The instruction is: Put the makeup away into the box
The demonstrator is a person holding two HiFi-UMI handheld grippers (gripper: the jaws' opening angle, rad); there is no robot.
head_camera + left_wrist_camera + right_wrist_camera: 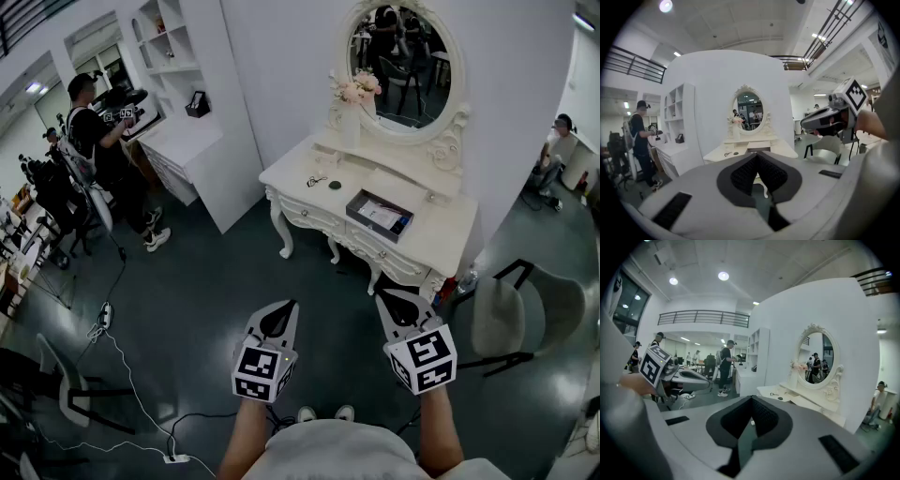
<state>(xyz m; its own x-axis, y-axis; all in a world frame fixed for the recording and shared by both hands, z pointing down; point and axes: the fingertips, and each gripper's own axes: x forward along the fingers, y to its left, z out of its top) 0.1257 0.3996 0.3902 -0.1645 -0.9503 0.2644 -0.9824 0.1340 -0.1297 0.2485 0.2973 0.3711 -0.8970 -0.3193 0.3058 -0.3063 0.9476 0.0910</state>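
Both grippers are held in mid-air above the dark floor [206, 272], well apart from the white counter [441, 225]. The left gripper [281, 317] is seen with its fingers [743, 174] pressed together, nothing between them. The right gripper [397, 314] is the same, with fingers [765, 419] pressed together and empty. The box [380, 214], dark with pale contents showing, is seen lying on the counter below the oval mirror [398, 56]. Two small dark items [316, 181] are seen on the counter left of the box, apart from it. A vase of flowers [354, 98] is placed beside the mirror. A person [98, 141] is seen far left.
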